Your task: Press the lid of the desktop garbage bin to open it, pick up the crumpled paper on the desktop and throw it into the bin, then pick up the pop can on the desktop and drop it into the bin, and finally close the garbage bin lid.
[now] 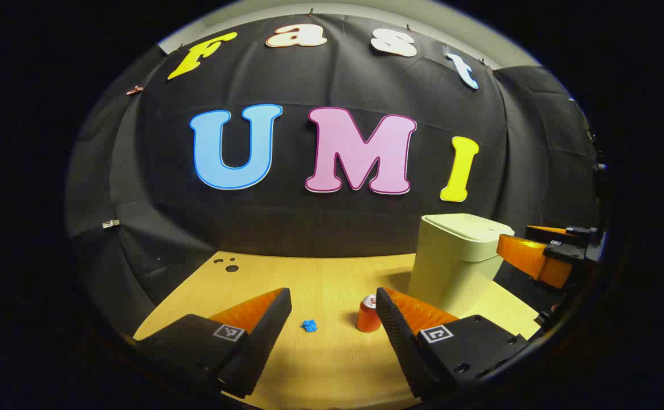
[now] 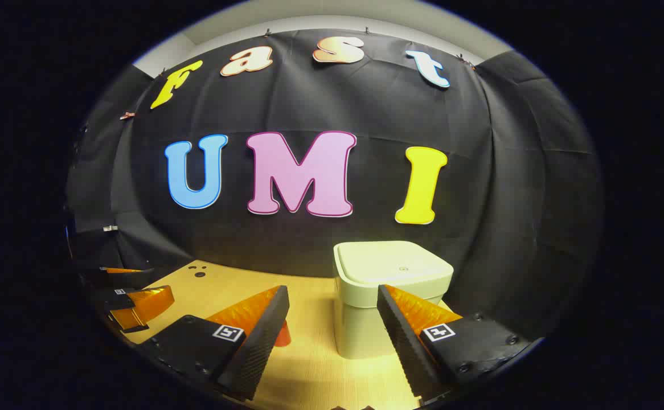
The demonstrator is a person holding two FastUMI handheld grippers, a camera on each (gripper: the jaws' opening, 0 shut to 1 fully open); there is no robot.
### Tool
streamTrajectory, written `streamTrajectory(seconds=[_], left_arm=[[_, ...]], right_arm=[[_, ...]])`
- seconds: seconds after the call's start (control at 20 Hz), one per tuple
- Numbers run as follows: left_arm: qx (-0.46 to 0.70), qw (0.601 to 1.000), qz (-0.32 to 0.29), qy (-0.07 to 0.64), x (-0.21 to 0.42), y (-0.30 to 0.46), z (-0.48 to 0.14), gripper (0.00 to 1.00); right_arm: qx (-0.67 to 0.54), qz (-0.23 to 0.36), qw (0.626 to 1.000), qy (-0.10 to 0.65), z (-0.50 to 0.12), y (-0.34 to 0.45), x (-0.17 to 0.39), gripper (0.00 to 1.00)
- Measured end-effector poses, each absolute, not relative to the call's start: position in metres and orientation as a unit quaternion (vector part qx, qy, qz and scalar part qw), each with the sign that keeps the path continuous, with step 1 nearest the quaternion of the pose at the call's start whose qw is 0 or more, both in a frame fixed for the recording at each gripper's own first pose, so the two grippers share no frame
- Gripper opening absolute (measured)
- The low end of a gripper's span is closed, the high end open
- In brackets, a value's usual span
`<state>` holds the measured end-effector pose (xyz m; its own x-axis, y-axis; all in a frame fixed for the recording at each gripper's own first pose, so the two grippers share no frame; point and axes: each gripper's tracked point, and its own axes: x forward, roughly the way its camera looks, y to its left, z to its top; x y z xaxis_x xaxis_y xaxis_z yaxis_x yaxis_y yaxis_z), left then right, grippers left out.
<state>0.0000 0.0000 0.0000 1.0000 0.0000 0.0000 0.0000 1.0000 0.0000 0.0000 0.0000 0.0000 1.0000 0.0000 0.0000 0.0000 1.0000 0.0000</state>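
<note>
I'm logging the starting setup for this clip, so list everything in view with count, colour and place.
bin: one, pale cream, lid shut, right side of the table.
can: one, red-orange, upright, left of the bin.
paper: one small crumpled ball, blue, left of the can.
table: one, light wood, dark holes near its far left corner.
left gripper: one, open, above the table's near edge.
right gripper: one, open, facing the bin.
</note>
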Motion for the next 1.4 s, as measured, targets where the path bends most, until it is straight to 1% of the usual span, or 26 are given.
streamTrajectory(seconds=[0.5,0.9,1.15,1.3,1.35,1.4], left_arm=[[0.004,1.0,-0.013,0.004,-0.002,-0.01,-0.008,0.96],[-0.001,1.0,-0.005,0.01,-0.005,-0.01,-0.016,0.96],[-0.002,1.0,-0.002,0.008,-0.006,-0.012,-0.018,0.96],[-0.002,1.0,0.002,0.009,-0.006,-0.012,-0.02,0.96],[-0.002,1.0,0.003,0.01,-0.005,-0.013,-0.021,0.96],[-0.002,1.0,0.005,0.009,-0.005,-0.013,-0.021,0.96]], right_arm=[[-0.005,0.007,1.0,-0.001,0.002,0.003,-0.001,0.98],[-0.008,0.009,1.0,0.001,0.002,0.001,0.001,0.98],[-0.011,0.013,1.0,-0.012,0.013,0.001,0.006,0.98],[-0.018,0.021,1.0,-0.014,0.017,0.003,0.008,0.97],[-0.025,0.018,0.999,-0.014,0.018,0.001,0.008,0.95],[-0.033,0.022,0.999,-0.014,0.019,0.001,0.009,0.91]])
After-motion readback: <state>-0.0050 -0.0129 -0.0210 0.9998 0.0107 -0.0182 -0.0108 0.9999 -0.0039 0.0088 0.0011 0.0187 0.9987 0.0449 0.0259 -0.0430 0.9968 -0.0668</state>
